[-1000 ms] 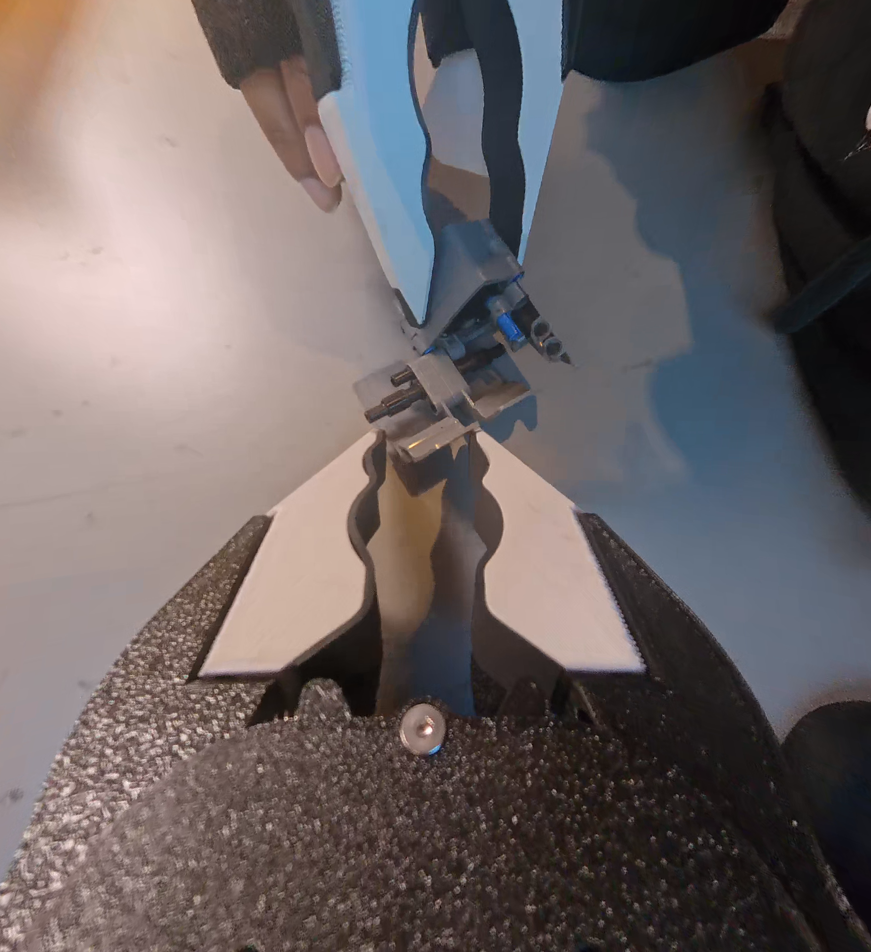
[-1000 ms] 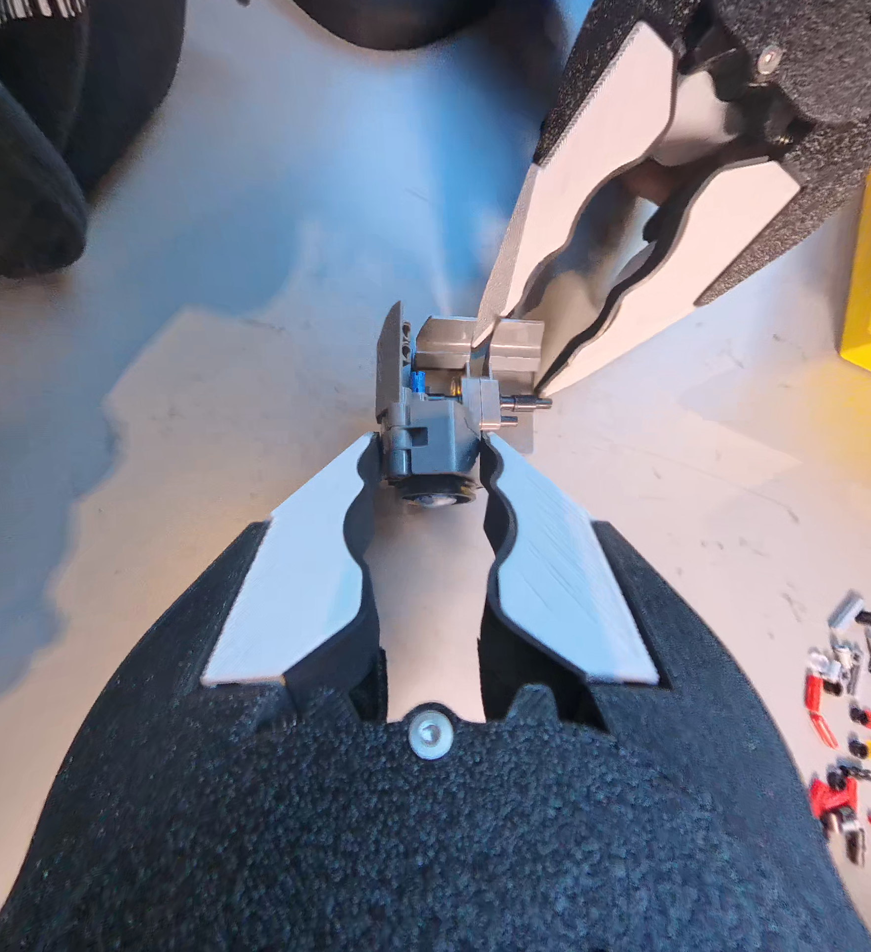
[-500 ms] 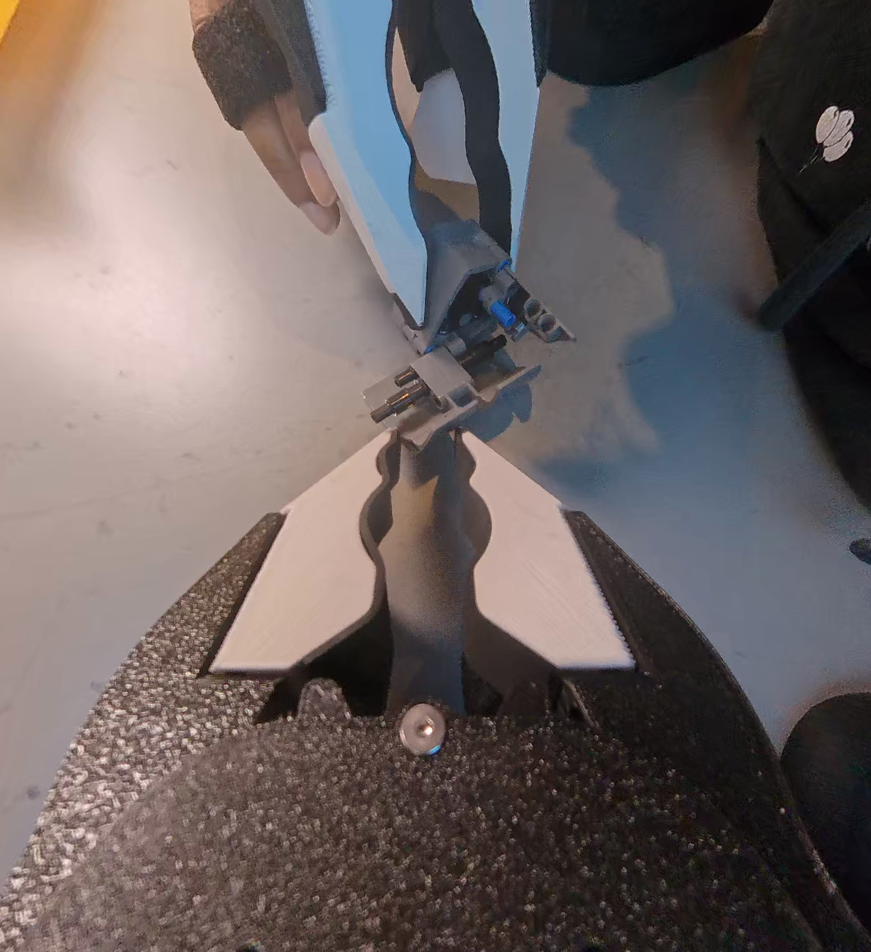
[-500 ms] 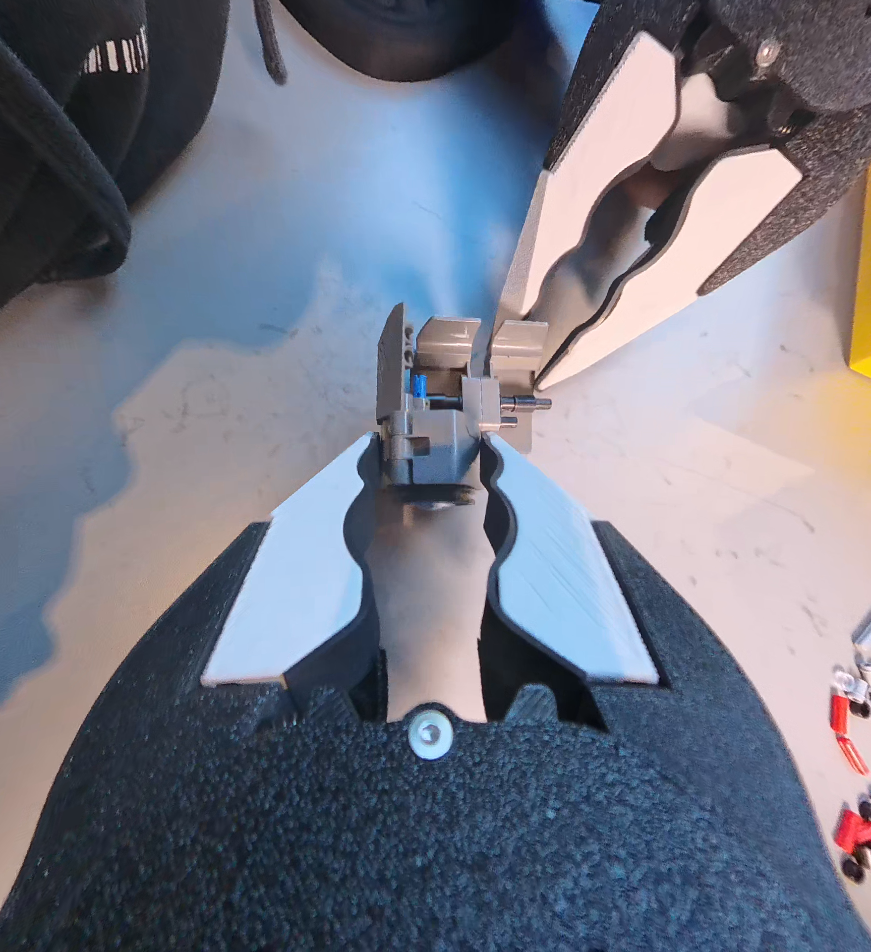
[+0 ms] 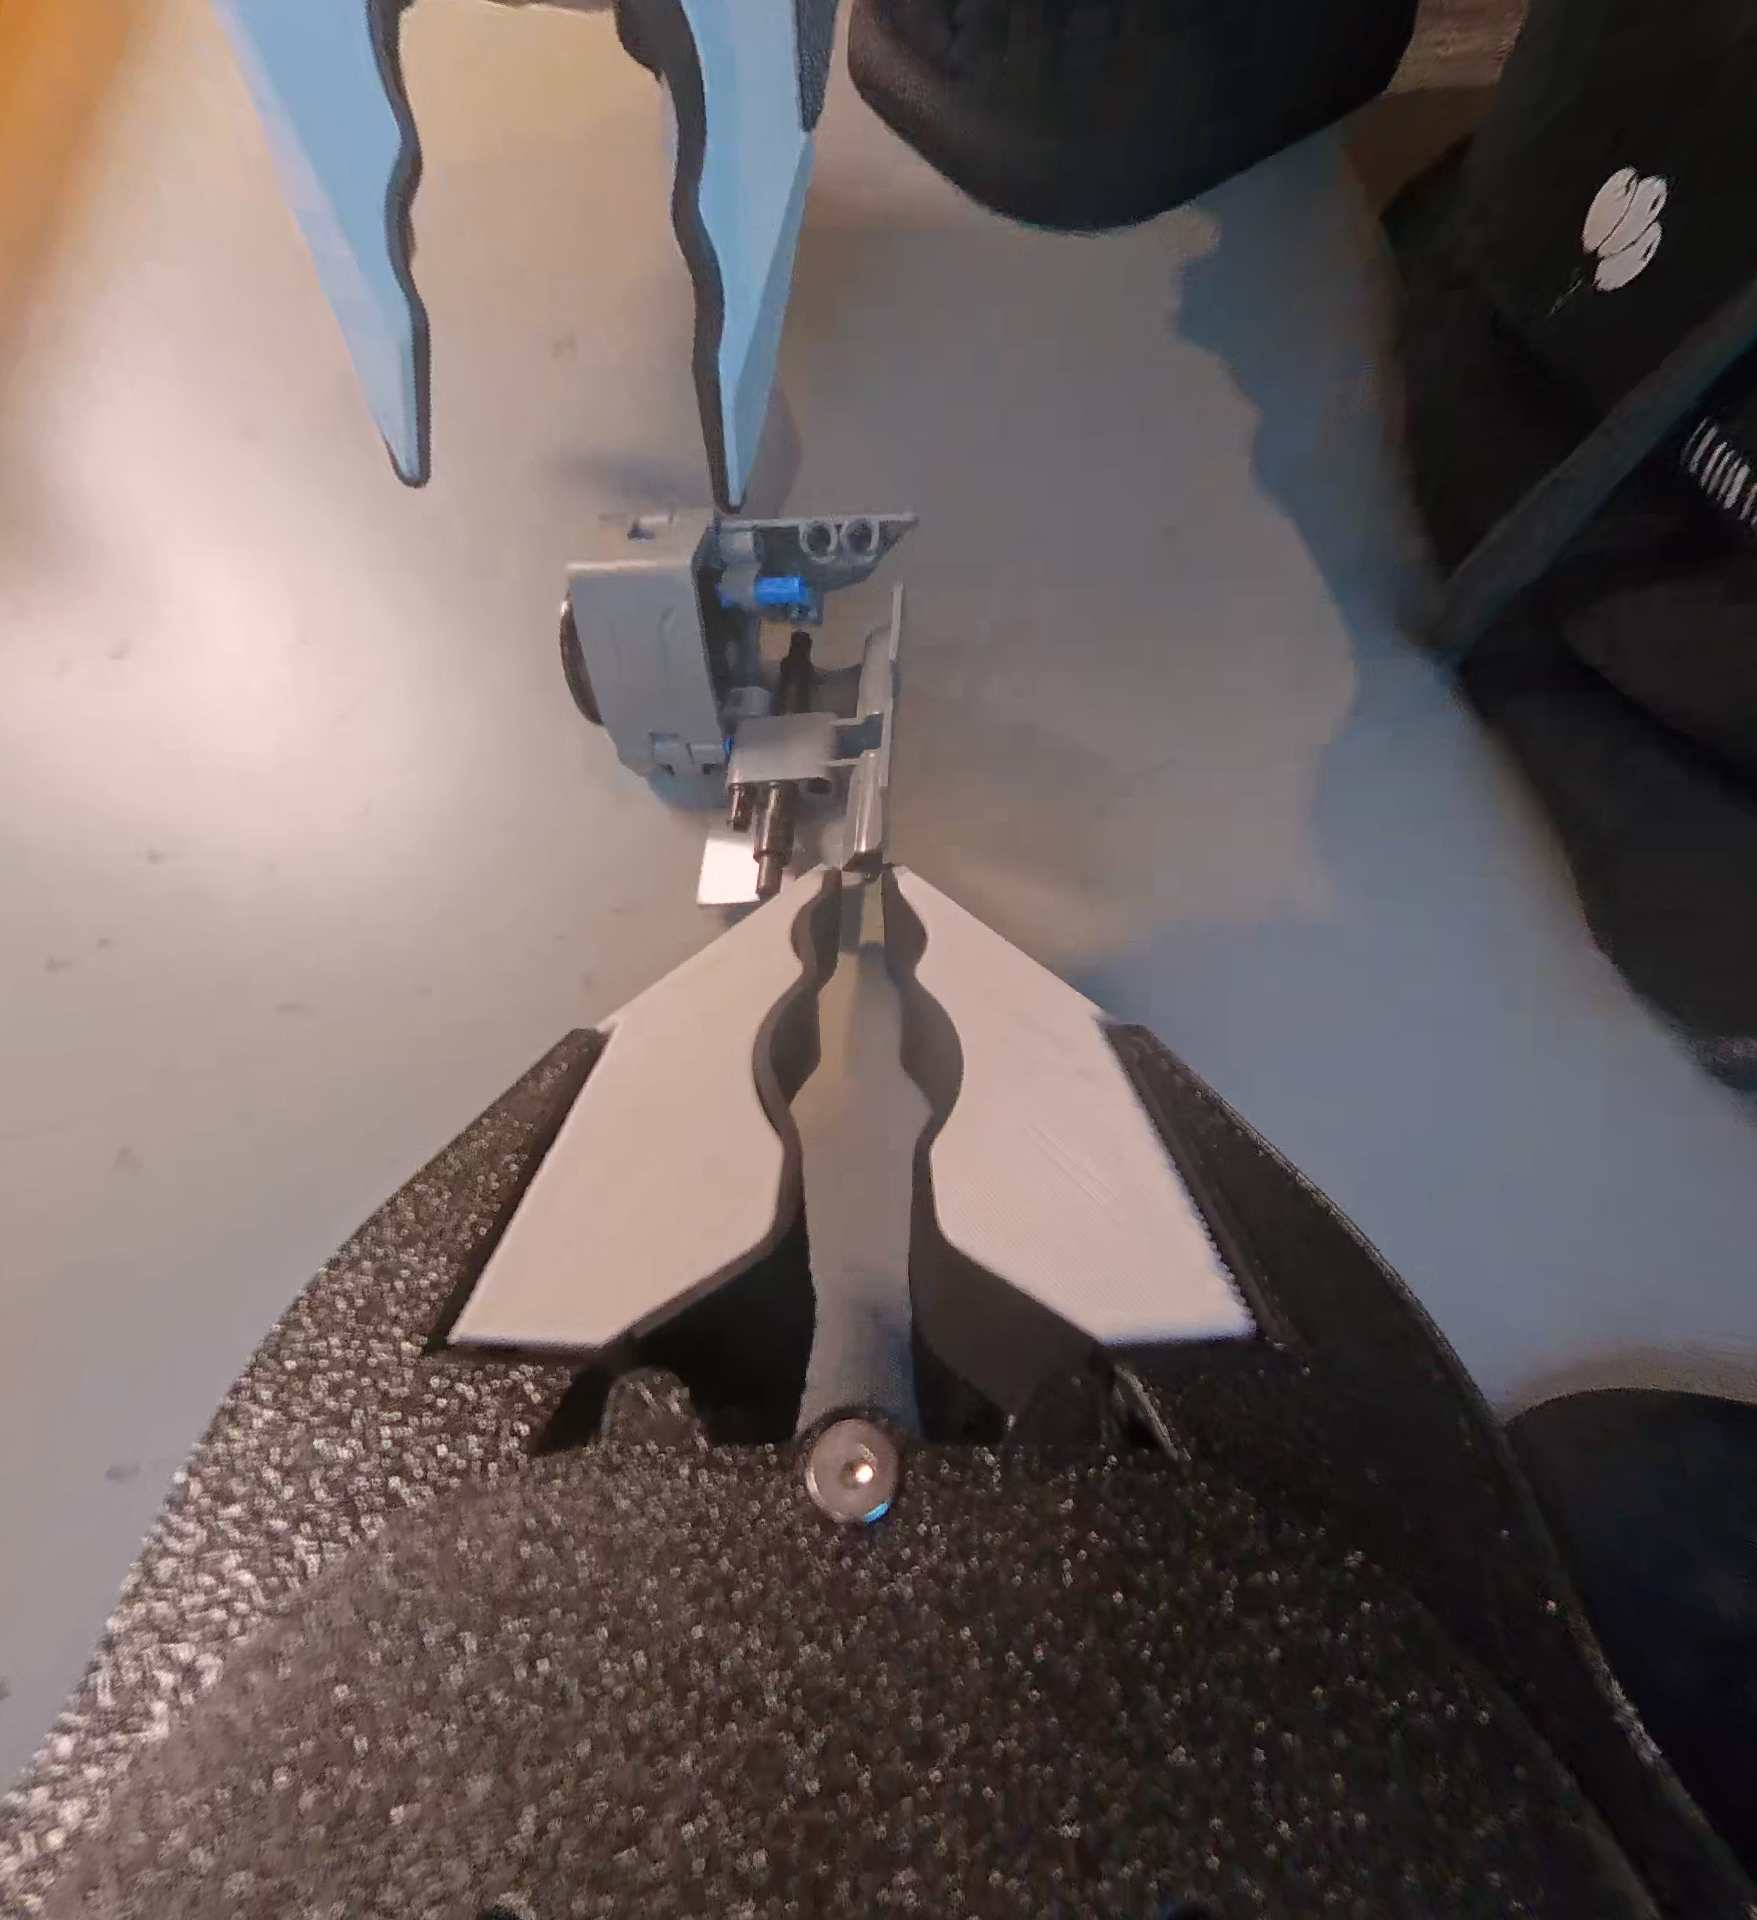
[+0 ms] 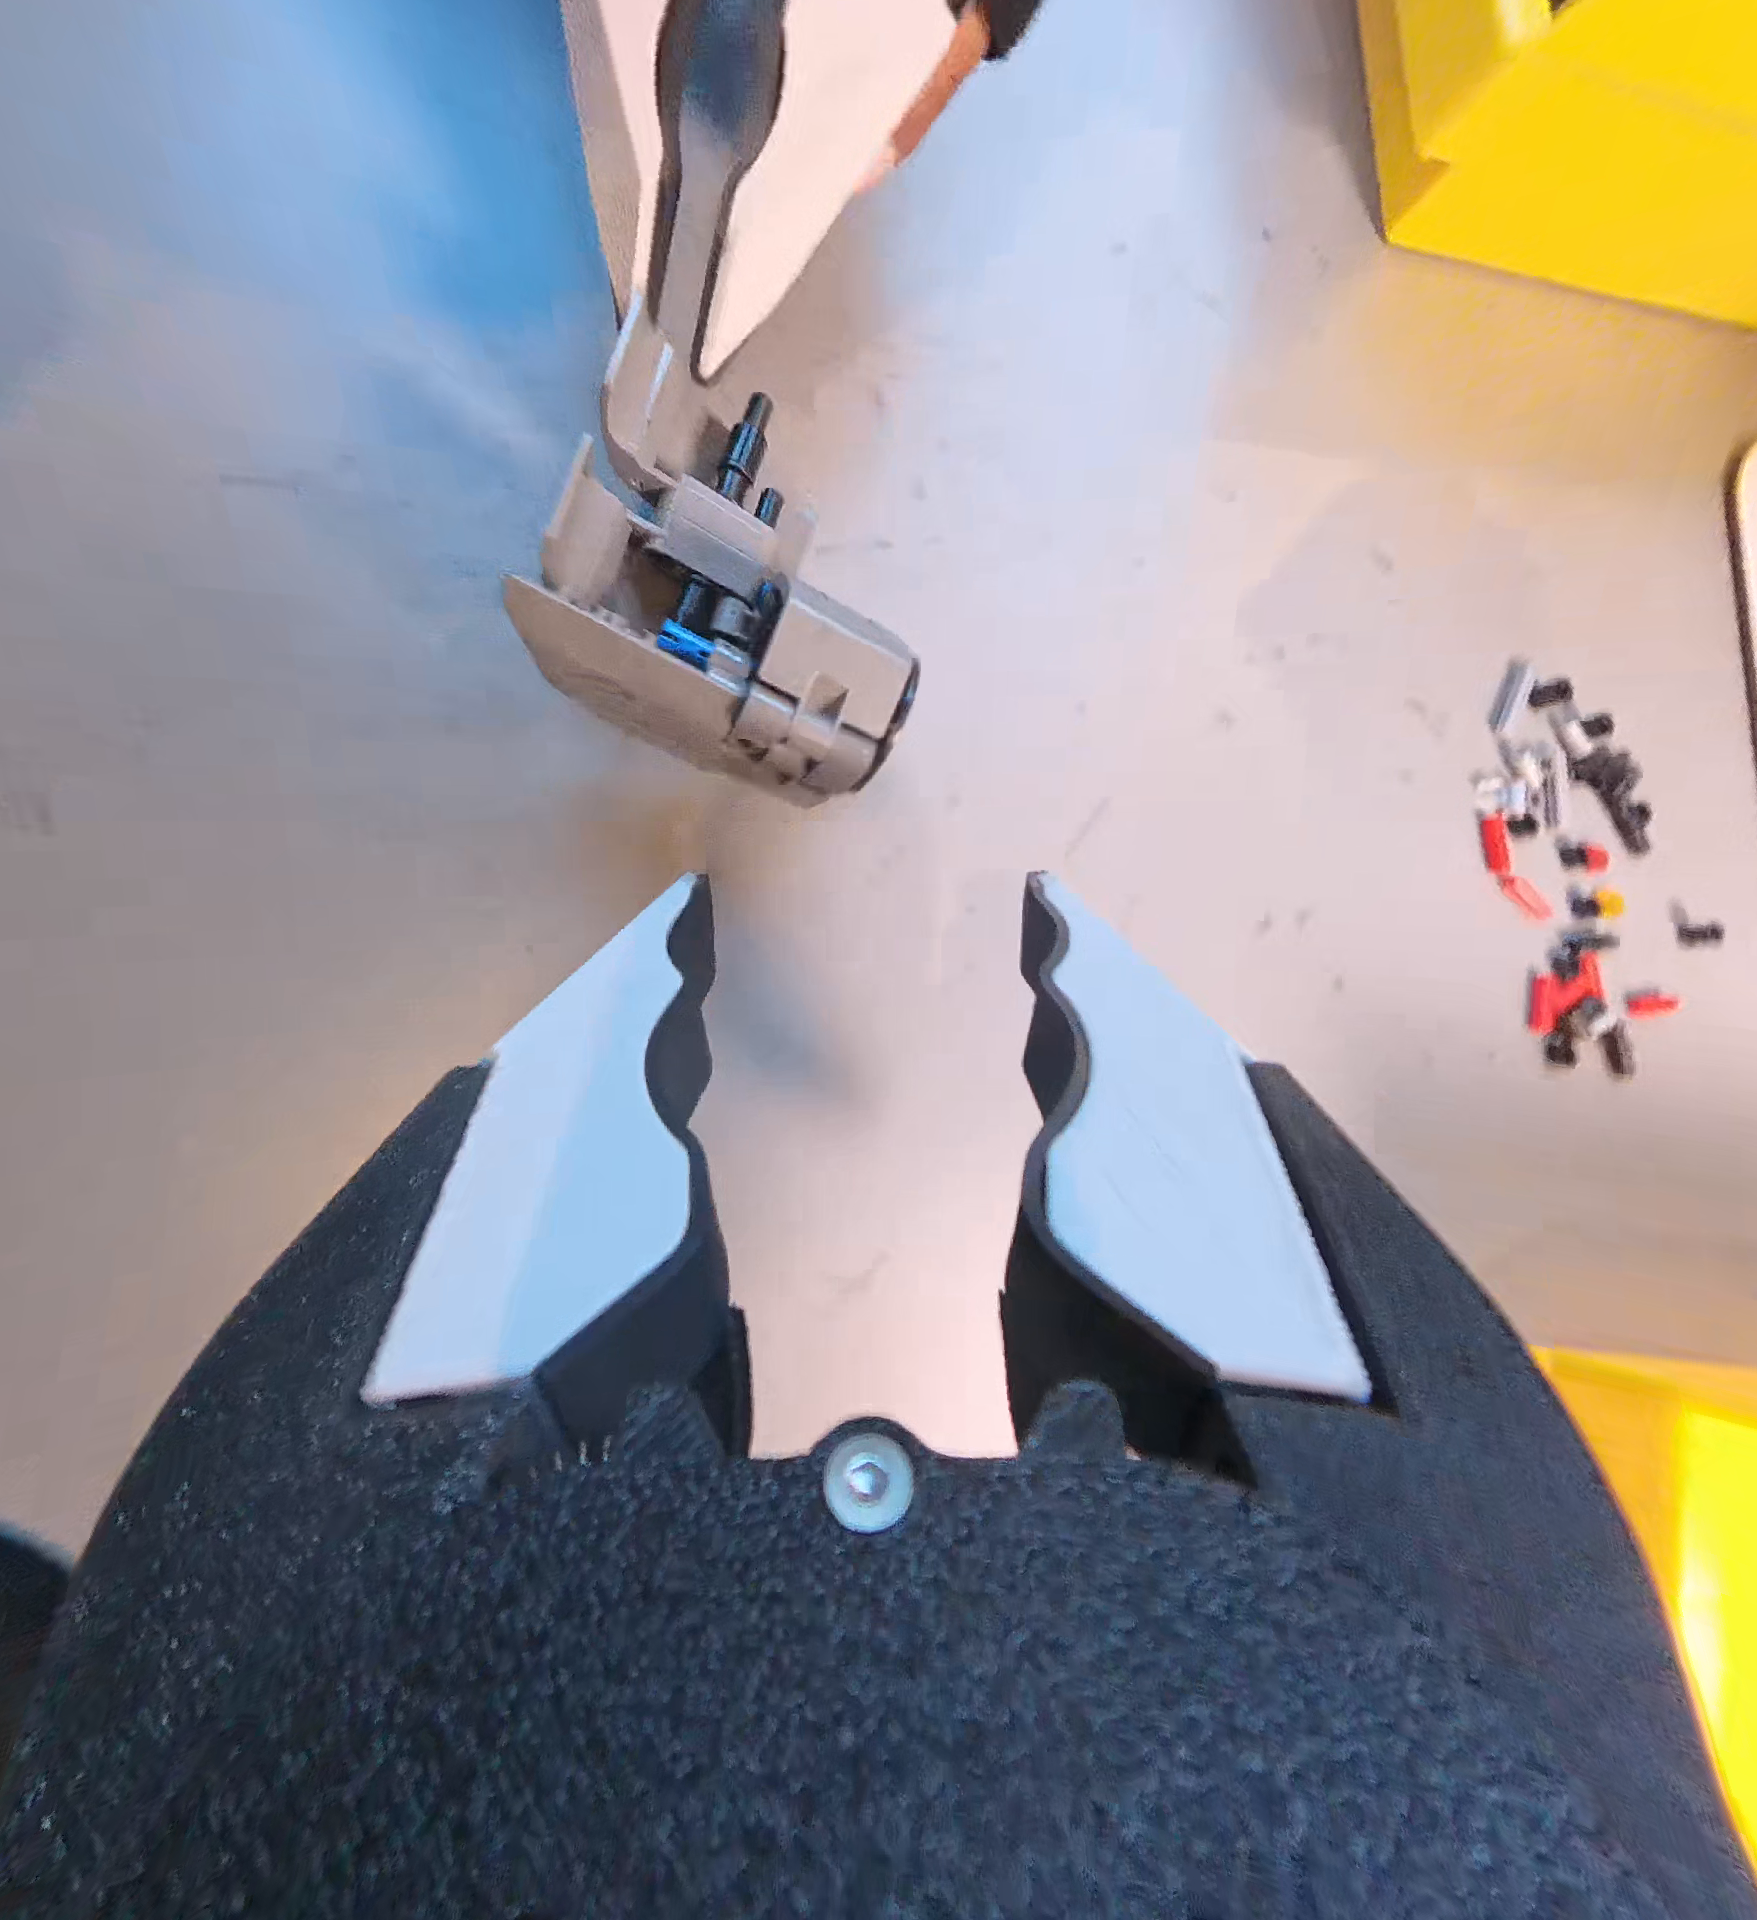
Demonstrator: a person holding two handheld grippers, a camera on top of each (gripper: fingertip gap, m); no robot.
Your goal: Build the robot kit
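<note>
Our left gripper (image 5: 861, 883) pinches a thin flap of the grey brick model (image 5: 739, 665), so it hangs just over the table (image 5: 178, 831). Our right gripper (image 6: 863, 883) is spread wide, holding nothing, near it.

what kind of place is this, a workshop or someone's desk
Probably a hobby or lab workbench: a scuffed pale tabletop, a scatter of small red and black building-toy pieces, yellow bins, and a grey brick-built assembly pinched by the left gripper.
</note>
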